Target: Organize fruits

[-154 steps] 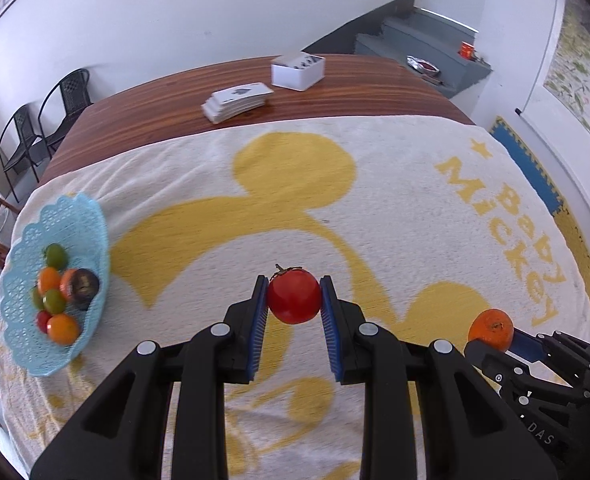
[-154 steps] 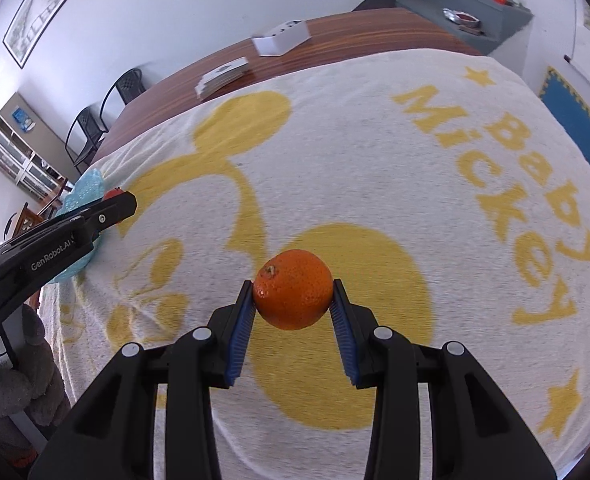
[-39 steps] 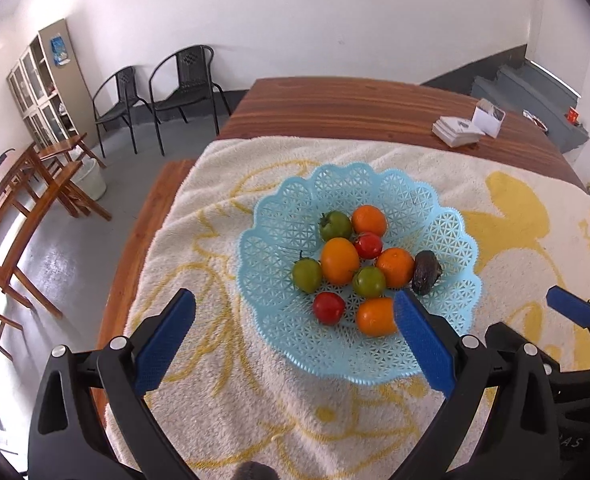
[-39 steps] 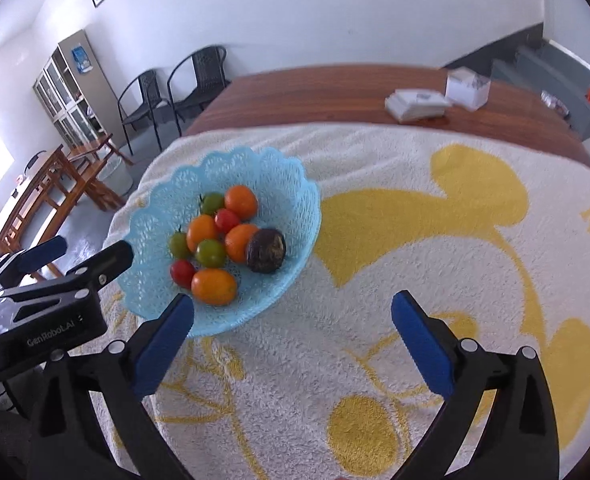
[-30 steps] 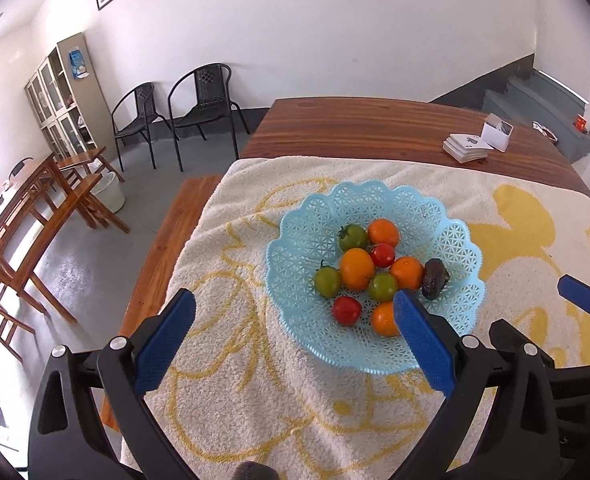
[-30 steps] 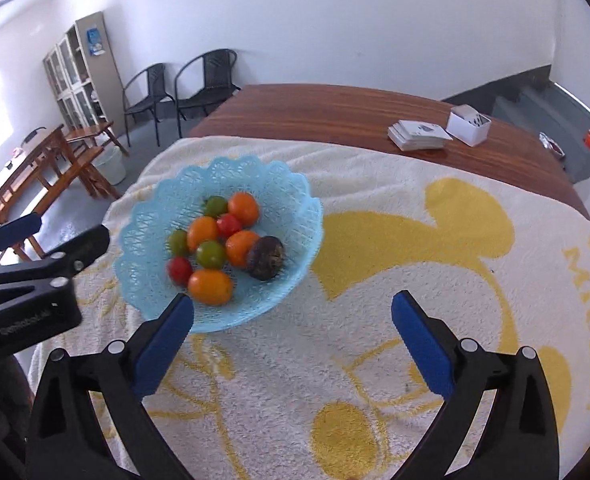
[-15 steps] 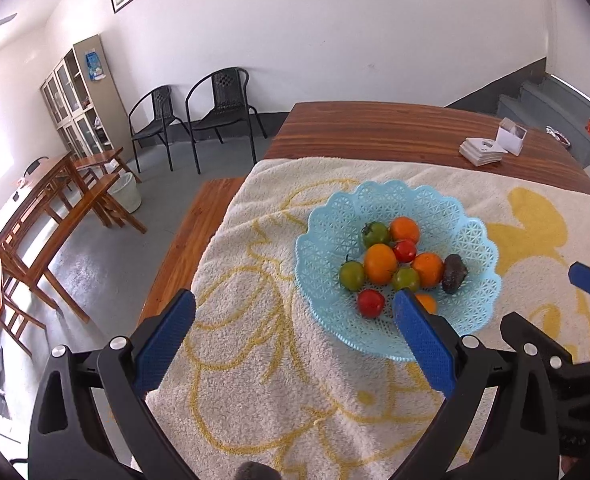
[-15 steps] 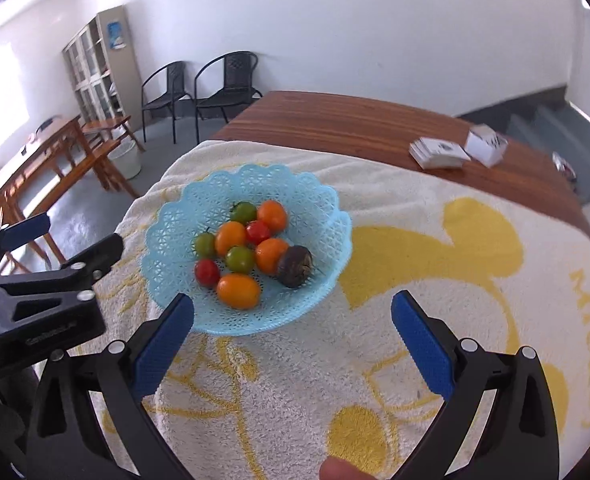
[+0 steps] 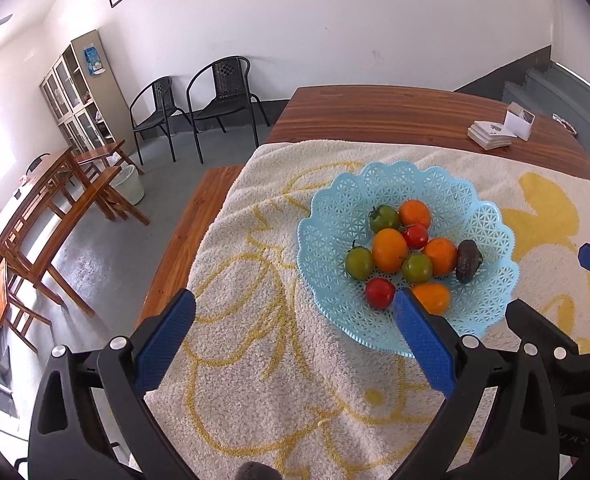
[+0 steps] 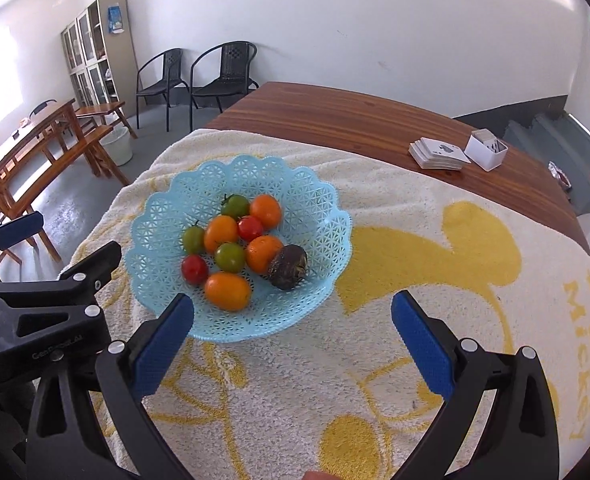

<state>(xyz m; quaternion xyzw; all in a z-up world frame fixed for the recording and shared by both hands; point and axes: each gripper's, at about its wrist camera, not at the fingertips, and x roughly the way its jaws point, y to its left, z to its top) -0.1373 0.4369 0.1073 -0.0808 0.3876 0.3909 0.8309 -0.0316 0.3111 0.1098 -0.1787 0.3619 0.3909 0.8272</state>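
Note:
A light blue lattice basket [image 9: 491, 216] [image 10: 163, 216] rests on the cream and yellow towel [image 9: 263, 360] [image 10: 435, 248]. It holds several fruits: oranges [image 9: 389, 250] [image 10: 263, 254], red tomatoes [image 9: 379, 293] [image 10: 194, 269], green tomatoes [image 9: 359, 263] [image 10: 230, 257] and a dark avocado [image 9: 467, 266] [image 10: 288, 266]. My left gripper [image 9: 295, 340] hangs open and empty in front of the basket, to its left. Just as wide open and empty, my right gripper [image 10: 293, 340] hovers over the towel at the basket's near rim.
The towel covers a wooden table [image 9: 395, 116] [image 10: 335, 120] with a card stack [image 10: 439, 154] and a white box [image 10: 487, 154] at the far end. Black chairs [image 9: 199, 100], wooden benches [image 9: 55, 208] and a cabinet [image 10: 95, 52] stand on the floor to the left.
Five seconds ago the left gripper held a red tomato and the right an orange; both now hang open and empty. Over the last second both have drawn back from the basket.

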